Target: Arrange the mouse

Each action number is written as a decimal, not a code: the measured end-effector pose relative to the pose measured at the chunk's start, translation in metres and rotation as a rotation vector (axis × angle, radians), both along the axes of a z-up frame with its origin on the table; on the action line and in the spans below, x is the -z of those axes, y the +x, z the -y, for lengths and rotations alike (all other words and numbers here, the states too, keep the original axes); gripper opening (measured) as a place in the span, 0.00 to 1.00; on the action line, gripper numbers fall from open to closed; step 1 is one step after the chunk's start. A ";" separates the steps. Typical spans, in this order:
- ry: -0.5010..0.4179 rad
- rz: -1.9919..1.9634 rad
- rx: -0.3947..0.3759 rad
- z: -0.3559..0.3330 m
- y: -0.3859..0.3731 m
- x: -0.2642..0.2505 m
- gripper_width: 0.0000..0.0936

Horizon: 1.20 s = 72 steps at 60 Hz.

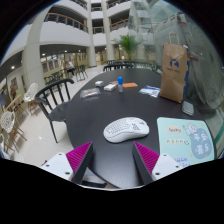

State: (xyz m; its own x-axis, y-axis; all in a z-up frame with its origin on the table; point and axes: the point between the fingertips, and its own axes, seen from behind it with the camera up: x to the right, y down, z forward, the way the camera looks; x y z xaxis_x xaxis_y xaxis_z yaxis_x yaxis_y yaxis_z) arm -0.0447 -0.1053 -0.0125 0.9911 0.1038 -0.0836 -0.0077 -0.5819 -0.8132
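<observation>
A white computer mouse (125,129) lies on the round black table (95,115), just ahead of my fingers and a little to the right of the gap between them. A pale green mouse mat (185,138) with printed pictures lies on the table right of the mouse, its edge close to it. My gripper (113,160) is open and empty, with its magenta pads (78,160) wide apart above the table's near part.
Small items lie at the table's far side: a blue-and-orange object (121,85), flat cards (90,93), a white sheet (150,90). A brown paper bag (173,62) stands at the far right. A black chair (52,98) stands left of the table.
</observation>
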 end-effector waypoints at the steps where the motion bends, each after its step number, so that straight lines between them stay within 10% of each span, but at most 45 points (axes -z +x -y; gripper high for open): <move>1: -0.001 0.007 0.007 -0.004 0.000 0.000 0.90; 26: -0.086 -0.006 0.140 -0.130 0.006 0.003 0.89; 41: -0.068 0.057 0.107 -0.142 0.005 0.001 0.41; 47: 0.053 0.043 0.040 -0.133 0.006 -0.058 0.41; 57: 0.221 0.122 0.160 -0.080 0.105 -0.159 0.40; 72: -0.077 0.089 0.331 -0.007 0.244 -0.033 0.40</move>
